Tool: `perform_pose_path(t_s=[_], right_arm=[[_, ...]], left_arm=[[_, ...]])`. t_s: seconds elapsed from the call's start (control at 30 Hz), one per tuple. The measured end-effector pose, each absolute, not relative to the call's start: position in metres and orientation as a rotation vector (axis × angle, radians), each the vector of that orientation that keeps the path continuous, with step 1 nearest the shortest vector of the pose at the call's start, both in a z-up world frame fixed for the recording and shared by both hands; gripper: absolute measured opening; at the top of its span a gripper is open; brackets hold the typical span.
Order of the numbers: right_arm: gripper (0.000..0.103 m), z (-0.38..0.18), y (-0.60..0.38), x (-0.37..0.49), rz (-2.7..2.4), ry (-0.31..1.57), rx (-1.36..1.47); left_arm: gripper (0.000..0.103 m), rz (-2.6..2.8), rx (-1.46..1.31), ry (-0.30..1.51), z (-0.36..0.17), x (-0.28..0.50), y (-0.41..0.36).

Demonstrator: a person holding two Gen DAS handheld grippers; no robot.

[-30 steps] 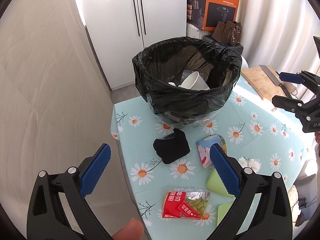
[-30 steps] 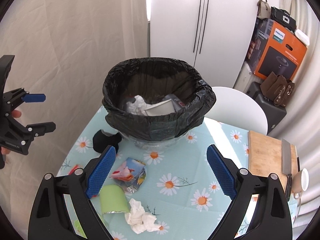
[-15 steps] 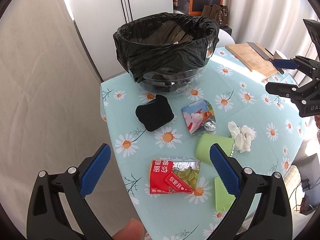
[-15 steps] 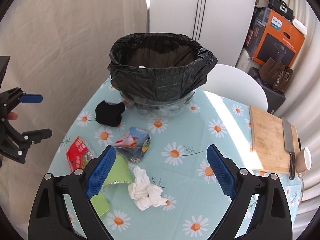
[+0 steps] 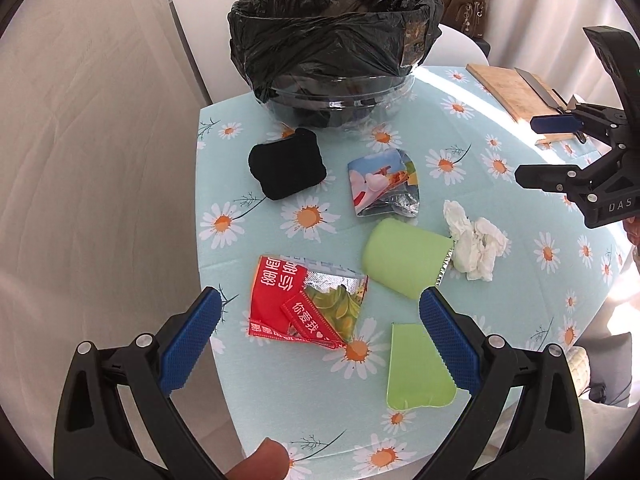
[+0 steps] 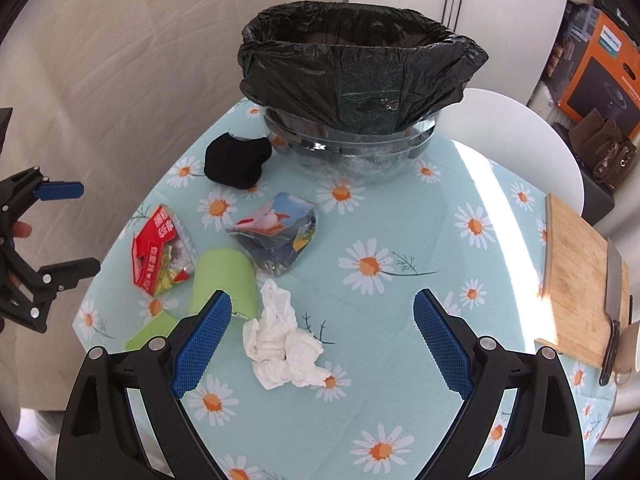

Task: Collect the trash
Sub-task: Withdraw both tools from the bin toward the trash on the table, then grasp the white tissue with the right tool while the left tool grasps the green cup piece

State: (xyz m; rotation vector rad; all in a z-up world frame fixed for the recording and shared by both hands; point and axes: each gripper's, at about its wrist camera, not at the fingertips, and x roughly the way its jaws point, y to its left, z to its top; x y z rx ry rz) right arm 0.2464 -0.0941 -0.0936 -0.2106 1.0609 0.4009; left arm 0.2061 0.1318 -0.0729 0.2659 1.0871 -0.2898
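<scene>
A bowl lined with a black bin bag [image 5: 336, 36] [image 6: 356, 68] stands at the table's far side. Before it lie a black cloth wad [image 5: 286, 168] [image 6: 236, 160], a picture wrapper [image 5: 384, 182] [image 6: 276, 236], a red snack packet [image 5: 296, 304] [image 6: 162, 248], a green wrapper [image 5: 404, 258] [image 6: 224, 280], a green flap [image 5: 416, 372] [image 6: 150, 332] and a crumpled white tissue [image 5: 476, 246] [image 6: 284, 344]. My left gripper [image 5: 320, 344] is open and empty above the red packet. My right gripper [image 6: 322, 340] is open and empty above the tissue.
The table has a daisy-print cloth [image 6: 400, 320]. A wooden cutting board [image 6: 580, 276] with a cleaver [image 6: 614, 292] lies at the right edge, a white cup [image 6: 630, 348] beside it. A white chair [image 6: 516, 132] stands behind the table. A curtain hangs on the left.
Both grippers have pulled back and down from the bin toward the trash on the table. The bin's inside no longer shows. Both stay open.
</scene>
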Motion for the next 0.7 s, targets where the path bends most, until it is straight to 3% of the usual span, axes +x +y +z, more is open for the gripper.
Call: perform_pose_path(t_s=[0.7], right_arm=[[0.088,-0.158,-0.092,0.253,0.610,1.158,-0.316]], left_arm=[[0.097,-0.298,0.198,1.164,-0.137,0.144,0.079]])
